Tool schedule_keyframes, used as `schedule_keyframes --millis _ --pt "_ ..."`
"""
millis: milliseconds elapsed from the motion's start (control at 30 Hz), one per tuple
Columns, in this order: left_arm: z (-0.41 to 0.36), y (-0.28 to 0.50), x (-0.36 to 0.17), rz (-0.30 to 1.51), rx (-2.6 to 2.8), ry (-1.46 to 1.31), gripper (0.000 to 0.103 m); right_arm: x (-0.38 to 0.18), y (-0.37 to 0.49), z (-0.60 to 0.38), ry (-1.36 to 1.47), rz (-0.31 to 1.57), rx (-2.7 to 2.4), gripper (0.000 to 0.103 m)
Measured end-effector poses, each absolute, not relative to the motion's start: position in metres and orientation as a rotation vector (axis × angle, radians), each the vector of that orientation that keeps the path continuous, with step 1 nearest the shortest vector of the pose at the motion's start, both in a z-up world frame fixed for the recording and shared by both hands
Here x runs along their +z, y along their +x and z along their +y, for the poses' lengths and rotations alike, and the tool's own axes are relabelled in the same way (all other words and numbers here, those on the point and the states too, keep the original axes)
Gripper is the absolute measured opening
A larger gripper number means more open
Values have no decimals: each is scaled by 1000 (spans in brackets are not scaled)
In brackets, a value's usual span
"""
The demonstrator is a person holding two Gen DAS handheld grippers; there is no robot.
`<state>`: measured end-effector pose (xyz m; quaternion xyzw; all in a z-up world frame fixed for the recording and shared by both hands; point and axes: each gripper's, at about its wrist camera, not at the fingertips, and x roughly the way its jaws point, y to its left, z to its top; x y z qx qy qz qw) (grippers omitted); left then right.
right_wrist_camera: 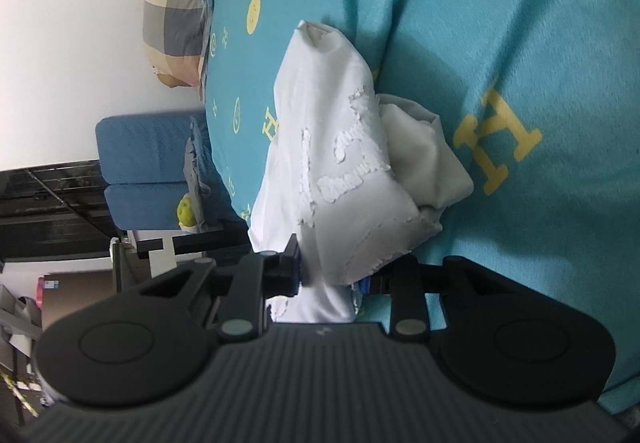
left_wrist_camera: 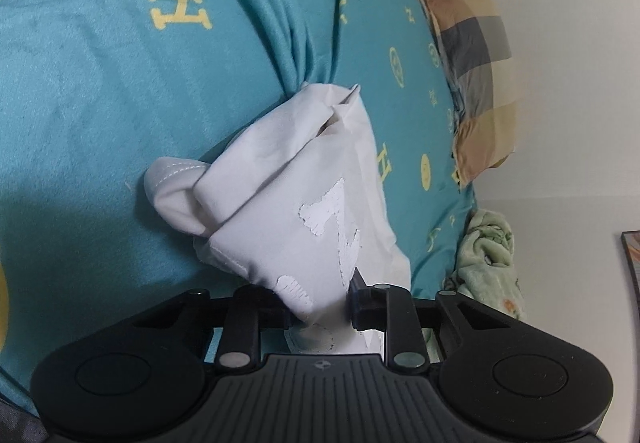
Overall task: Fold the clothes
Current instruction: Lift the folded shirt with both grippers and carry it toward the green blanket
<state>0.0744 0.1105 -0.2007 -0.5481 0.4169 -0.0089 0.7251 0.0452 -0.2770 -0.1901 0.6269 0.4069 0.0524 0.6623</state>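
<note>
A white garment [left_wrist_camera: 280, 187] with cracked white print lies bunched on a teal bed cover [left_wrist_camera: 100, 91] with yellow letters. My left gripper [left_wrist_camera: 318, 307] is shut on the near end of the garment, cloth pinched between its fingers. In the right wrist view the same white garment [right_wrist_camera: 344, 147] hangs folded over itself above the teal cover [right_wrist_camera: 520, 43]. My right gripper [right_wrist_camera: 336, 275] is shut on another part of its near edge. The fingertips of both grippers are mostly hidden by cloth.
A checked pillow [left_wrist_camera: 476, 71] lies at the bed's far edge by a white wall, also in the right wrist view [right_wrist_camera: 180, 3]. A pale green blanket [left_wrist_camera: 488, 255] sits beside the bed. A blue seat [right_wrist_camera: 152, 171] with a green-yellow toy [right_wrist_camera: 188, 213] stands beyond it.
</note>
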Motion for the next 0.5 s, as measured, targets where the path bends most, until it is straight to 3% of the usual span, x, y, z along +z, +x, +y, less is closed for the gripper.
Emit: schedule_keyframes --millis 300,500 --pt "110 80 -191 874 -50 -1195 23 -198 47 -259 1512 1044 244 56" --pt "116 78 -184 851 -102 -1231 22 -198 51 -239 1602 1101 377 57"
